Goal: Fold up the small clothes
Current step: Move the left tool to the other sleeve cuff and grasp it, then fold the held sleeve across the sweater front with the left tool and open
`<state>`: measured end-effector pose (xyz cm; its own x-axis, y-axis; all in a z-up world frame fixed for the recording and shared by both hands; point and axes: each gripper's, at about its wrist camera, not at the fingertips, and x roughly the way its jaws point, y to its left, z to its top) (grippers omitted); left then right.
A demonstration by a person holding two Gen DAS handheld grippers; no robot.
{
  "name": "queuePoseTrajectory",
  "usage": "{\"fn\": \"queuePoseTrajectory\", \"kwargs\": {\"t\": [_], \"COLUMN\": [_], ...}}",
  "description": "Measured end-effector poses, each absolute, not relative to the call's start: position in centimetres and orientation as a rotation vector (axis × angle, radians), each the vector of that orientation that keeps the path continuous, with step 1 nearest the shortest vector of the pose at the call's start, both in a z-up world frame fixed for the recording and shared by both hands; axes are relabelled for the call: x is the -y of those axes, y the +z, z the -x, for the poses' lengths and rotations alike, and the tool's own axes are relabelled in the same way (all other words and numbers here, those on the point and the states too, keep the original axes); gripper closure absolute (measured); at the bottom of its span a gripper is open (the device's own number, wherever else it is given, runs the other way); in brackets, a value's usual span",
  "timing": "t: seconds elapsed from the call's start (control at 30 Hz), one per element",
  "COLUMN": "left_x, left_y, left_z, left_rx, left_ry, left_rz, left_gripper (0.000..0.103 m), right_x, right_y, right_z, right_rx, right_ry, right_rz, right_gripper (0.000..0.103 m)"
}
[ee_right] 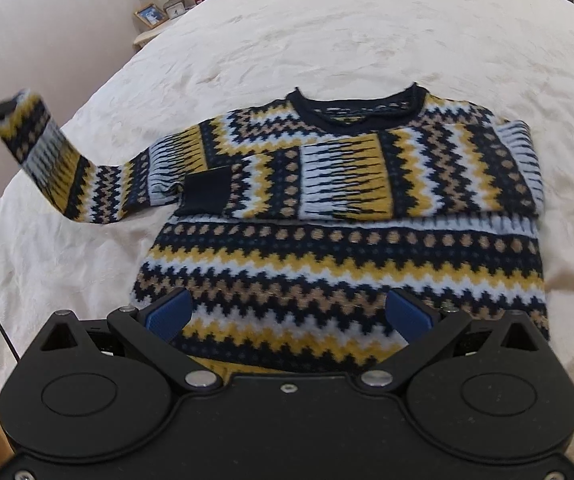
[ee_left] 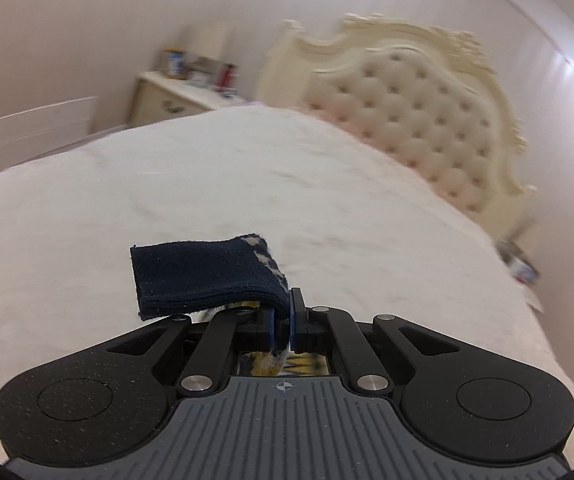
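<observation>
**Left sleeve lifted, waiting to cross the body**

Right gripper (ee_right: 289, 314): jaws spread, empty, over the hem at the bed's near edge. Navy, mustard and pale-blue zigzag knit sweater (ee_right: 339, 248) lies flat mid-bed (ee_right: 327, 32), collar far, one sleeve already folded across the chest. Left gripper (ee_left: 283, 322) pinches the other sleeve's navy ribbed cuff (ee_left: 203, 272), raised off the sweater's left side; sleeve axis runs sideways toward the body. No containers.

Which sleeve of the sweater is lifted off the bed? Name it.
The sleeve on the image-left in the right wrist view: the left gripper pinches its navy cuff and holds it raised. The other sleeve lies folded flat across the chest.
</observation>
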<state>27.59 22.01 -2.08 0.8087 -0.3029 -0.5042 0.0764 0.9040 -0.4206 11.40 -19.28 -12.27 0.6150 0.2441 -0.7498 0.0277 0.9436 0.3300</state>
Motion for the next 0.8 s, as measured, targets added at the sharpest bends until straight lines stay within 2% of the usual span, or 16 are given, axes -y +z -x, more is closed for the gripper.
{"fn": "queuePoseTrajectory", "kwargs": {"t": [0.27,0.8], "left_x": [-12.9,3.1], "left_y": [-3.2,-11.9], "left_z": [-29.3,-31.6], "left_rx": [-0.62,-0.867], "left_ry": [-0.383,-0.556], "left_rz": [0.38,0.235], "left_gripper": [0.097,0.095], "right_x": [24.4,31.5], "right_y": [-12.9,-14.7], "right_z": [-10.3,-9.6], "right_rx": [-0.884,-0.909], "right_ry": [0.097,0.06], "right_rz": [-0.387,-0.417], "right_gripper": [0.001,0.001]}}
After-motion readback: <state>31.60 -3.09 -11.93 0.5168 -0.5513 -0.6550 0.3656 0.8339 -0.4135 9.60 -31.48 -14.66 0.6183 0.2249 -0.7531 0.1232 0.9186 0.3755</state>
